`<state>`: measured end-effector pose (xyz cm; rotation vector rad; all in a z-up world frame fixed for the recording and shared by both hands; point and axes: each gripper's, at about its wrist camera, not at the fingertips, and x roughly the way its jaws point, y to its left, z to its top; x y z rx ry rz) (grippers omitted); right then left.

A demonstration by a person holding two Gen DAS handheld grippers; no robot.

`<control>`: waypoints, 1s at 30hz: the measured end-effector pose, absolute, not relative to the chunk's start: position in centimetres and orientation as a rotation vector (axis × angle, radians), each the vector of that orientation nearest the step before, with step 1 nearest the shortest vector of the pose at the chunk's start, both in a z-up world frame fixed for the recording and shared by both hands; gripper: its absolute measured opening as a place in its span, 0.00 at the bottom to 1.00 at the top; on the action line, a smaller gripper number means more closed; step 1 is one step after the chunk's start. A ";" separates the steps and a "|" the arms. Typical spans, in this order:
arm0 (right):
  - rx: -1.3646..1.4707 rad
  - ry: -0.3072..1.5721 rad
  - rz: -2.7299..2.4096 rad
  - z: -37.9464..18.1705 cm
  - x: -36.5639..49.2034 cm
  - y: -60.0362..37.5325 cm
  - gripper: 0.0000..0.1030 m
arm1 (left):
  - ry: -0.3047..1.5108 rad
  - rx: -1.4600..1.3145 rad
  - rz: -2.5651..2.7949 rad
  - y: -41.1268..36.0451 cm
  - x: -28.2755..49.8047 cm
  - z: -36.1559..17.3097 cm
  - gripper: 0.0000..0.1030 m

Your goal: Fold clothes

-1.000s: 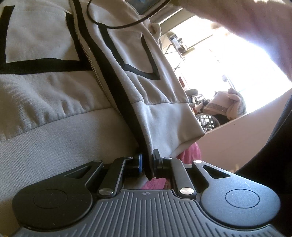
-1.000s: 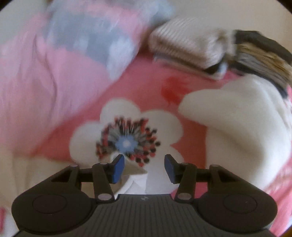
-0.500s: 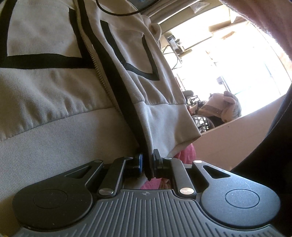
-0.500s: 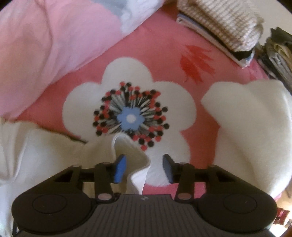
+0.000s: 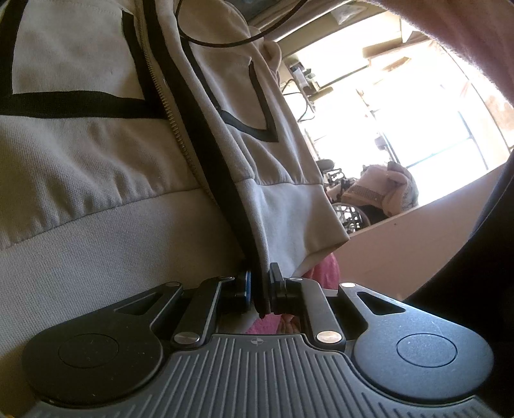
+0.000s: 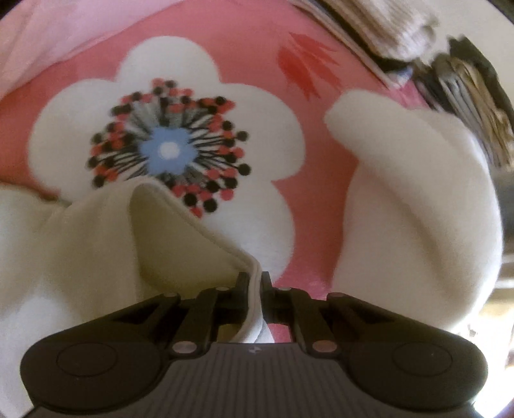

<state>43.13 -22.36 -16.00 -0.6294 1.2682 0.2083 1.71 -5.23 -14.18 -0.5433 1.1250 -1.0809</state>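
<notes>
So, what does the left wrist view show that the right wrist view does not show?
Only the left wrist view: the left gripper shut on the black-trimmed edge of a beige zip jacket, and a bright window behind.

Only the right wrist view: the right gripper shut on the hem of a cream garment, a pink flowered bedsheet, and folded clothes at the top.

Both: a shut gripper pinching cloth.
</notes>
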 end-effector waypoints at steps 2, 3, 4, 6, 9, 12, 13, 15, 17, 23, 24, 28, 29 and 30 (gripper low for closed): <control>-0.557 1.272 0.143 -16.7 43.7 -22.6 0.09 | 1.124 -0.543 -1.081 -5.3 1.7 -14.2 0.11; -0.526 1.269 0.116 -16.9 43.9 -22.7 0.11 | 1.124 -0.544 -1.081 -5.2 1.8 -14.3 0.11; -0.492 1.267 0.091 -17.0 44.1 -22.9 0.11 | 1.124 -0.543 -1.081 -5.1 1.8 -14.3 0.11; -0.385 1.269 0.061 -16.3 44.5 -23.9 0.13 | 1.122 -0.544 -1.081 -5.1 1.9 -14.3 0.11; -0.191 1.153 0.070 -13.3 44.5 -26.4 0.42 | 1.120 -0.545 -1.082 -5.0 1.9 -14.3 0.11; -0.089 0.928 0.117 -8.7 42.6 -28.6 0.55 | 1.119 -0.548 -1.084 -4.8 1.9 -14.4 0.11; -0.068 0.869 0.136 -7.3 41.7 -29.2 0.55 | 1.119 -0.549 -1.085 -4.8 2.0 -14.4 0.11; -0.039 0.834 0.210 -5.6 39.9 -30.0 0.54 | 1.118 -0.553 -1.088 -4.7 2.0 -14.5 0.11; -0.056 0.820 0.320 -4.7 37.1 -30.3 0.53 | 1.117 -0.556 -1.090 -4.6 2.1 -14.5 0.11; -0.451 0.858 0.512 -8.1 30.1 -25.8 0.53 | 1.117 -0.551 -1.090 -4.6 2.1 -14.5 0.11; -0.483 0.869 0.506 -9.1 29.6 -25.0 0.52 | 1.116 -0.549 -1.089 -4.6 2.1 -14.4 0.11; -0.623 0.897 0.427 -12.9 28.6 -22.7 0.52 | 1.109 -0.542 -1.082 -4.6 1.9 -14.3 0.11; -0.646 0.901 0.405 -13.8 28.8 -22.6 0.51 | 1.107 -0.540 -1.081 -4.6 1.9 -14.2 0.11; -0.654 0.907 0.392 -14.6 29.2 -22.6 0.50 | 1.105 -0.539 -1.079 -4.6 1.8 -14.2 0.11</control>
